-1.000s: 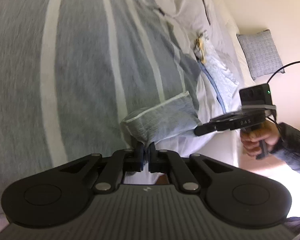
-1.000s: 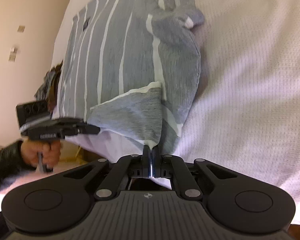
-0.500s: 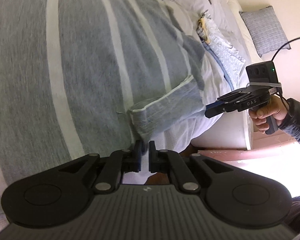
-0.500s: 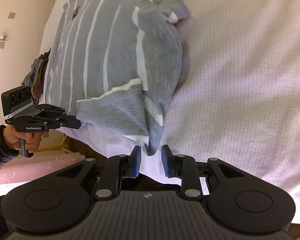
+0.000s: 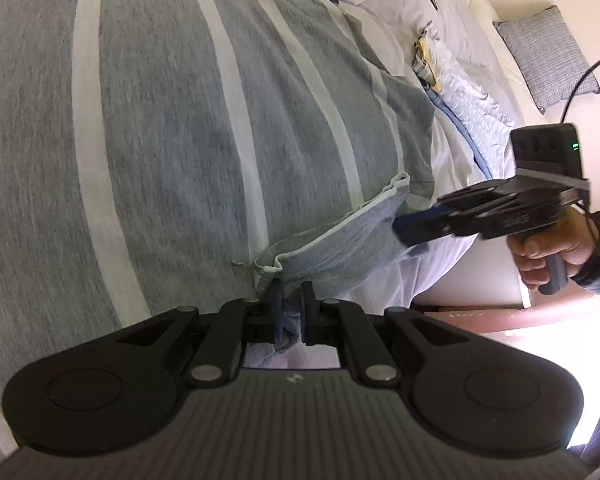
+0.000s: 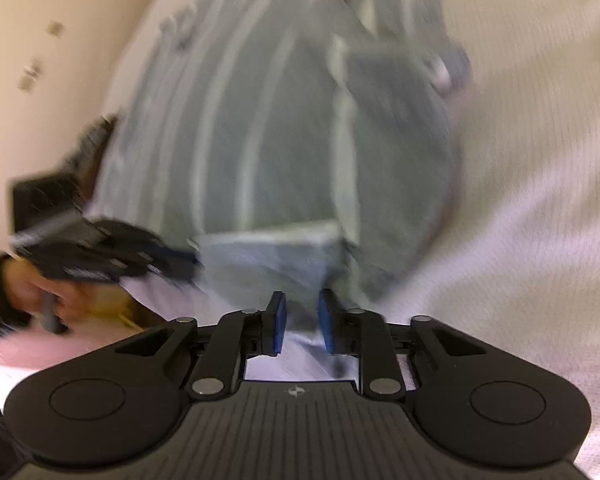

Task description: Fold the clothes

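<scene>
A grey shirt with white stripes (image 5: 172, 128) lies flat on the white bed cover (image 6: 540, 200). Its near edge is turned back into a folded flap (image 5: 340, 240), also seen, blurred, in the right wrist view as the flap (image 6: 268, 256). My left gripper (image 5: 291, 308) is narrowly open at the flap's near corner, and a bit of cloth shows between its fingers. My right gripper (image 6: 302, 320) is open just short of the flap's other end, nothing pinched. Each gripper shows in the other's view: the right gripper (image 5: 404, 232) and the left gripper (image 6: 188, 264).
A pile of pale blue clothes (image 5: 472, 96) lies on the bed beyond the shirt, with a grey pillow (image 5: 548, 56) against the wall. The bed edge (image 5: 468, 280) drops to a pinkish floor close under both grippers. A hand (image 5: 548, 252) holds the right gripper's grip.
Both grippers were shut on the shirt's edge a second ago and have let it go. The flap now rests on the shirt. The right gripper has opened wider and is moving fast.
</scene>
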